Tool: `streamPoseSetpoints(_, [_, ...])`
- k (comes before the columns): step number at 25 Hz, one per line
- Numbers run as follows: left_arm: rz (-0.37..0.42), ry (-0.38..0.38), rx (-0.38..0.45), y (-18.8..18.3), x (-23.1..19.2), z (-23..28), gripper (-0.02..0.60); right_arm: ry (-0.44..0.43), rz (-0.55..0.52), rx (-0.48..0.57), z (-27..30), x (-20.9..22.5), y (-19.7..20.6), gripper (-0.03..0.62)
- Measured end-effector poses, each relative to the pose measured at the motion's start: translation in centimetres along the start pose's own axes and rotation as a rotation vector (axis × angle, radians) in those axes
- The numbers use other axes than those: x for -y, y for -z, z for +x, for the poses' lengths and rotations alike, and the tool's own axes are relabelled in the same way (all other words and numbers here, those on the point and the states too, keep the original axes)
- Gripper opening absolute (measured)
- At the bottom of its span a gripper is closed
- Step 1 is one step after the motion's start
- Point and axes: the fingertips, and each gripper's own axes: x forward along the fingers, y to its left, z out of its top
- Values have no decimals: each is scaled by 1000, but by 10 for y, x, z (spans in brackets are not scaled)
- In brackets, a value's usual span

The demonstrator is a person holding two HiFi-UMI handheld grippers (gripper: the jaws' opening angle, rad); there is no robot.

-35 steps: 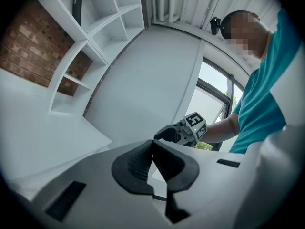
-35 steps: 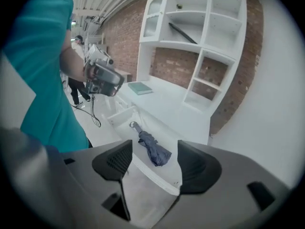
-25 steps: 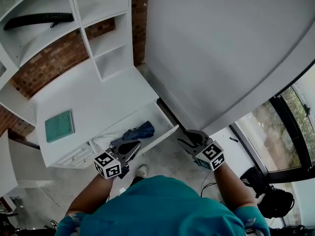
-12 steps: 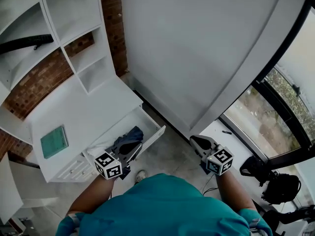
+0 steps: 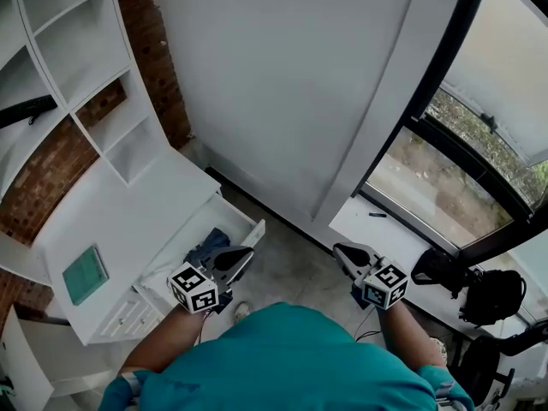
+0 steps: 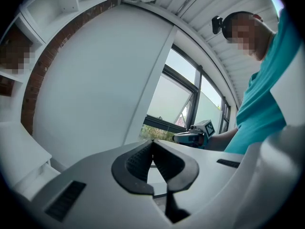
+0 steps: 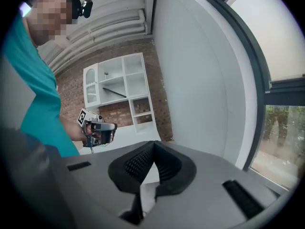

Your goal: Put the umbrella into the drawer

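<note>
- Umbrella (image 5: 208,245), dark blue, folded fabric, lies inside the open white drawer (image 5: 250,232), just left of and below my left gripper (image 5: 242,256).
- My right gripper (image 5: 342,253) is well apart from it.
- I cannot tell its long axis.
- Both grippers' jaws are closed on nothing; the right pair has just closed.

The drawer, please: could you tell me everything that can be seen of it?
The drawer is white, with flat walls that look like painted wood. It stands pulled out of the front of the low white cabinet, open, with its front panel over the grey floor. Inside lies a dark blue folded umbrella against the pale bottom. In the head view the left gripper hangs in front of the drawer's near part and hides it. No handle can be made out.
</note>
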Motion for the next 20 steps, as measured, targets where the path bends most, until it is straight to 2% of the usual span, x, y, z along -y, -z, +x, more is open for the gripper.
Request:
streamPoseSetpoints(5, [15, 33, -8, 3, 10, 12, 15, 32, 22, 15, -14, 6, 5, 22])
streamPoseSetpoints(12, [11, 53, -18, 7, 19, 18, 15, 31, 30, 20, -16, 4, 6, 21])
streamPoseSetpoints(20, [-3, 37, -6, 5, 19, 17, 15, 37, 18, 20, -17, 5, 3, 20])
